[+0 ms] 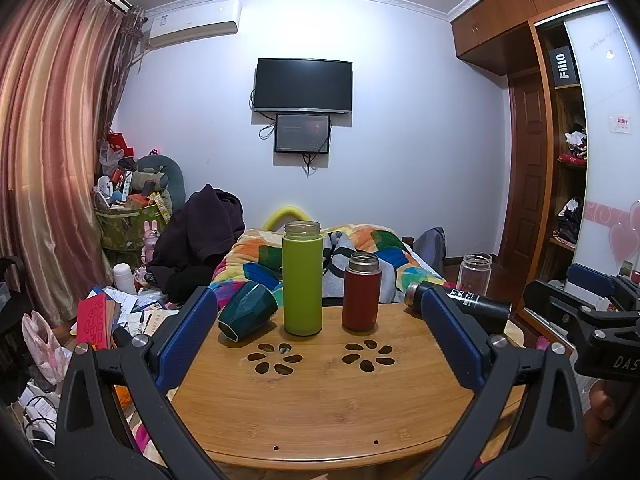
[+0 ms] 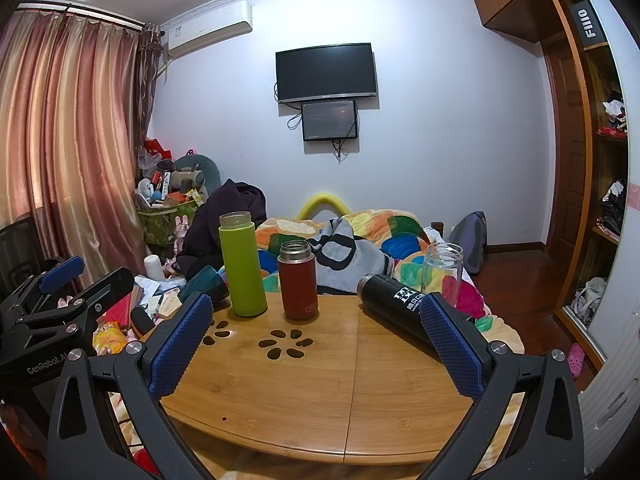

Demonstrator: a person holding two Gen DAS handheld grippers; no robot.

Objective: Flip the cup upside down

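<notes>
The wooden table fills the lower part of both views, w/ two flower-shaped cut-outs in its top. Behind it is a bed w/ a colourful blanket.

The left gripper is over the near table edge, jaws spread wide, nothing between the blue pads. The right gripper is the same: released, wide apart, holding nothing, above the table.

On the far part of the table stand, upright and w/o lids, a green bottle and a shorter red bottle, near each other but apart. A black bottle lies on its side at the right. A clear glass jar stands upright behind it.

The dark green cup lies tilted on its side at the far left edge, just beside the green bottle; I cannot tell if they touch. In the right wrist view it is partly hidden.
</notes>
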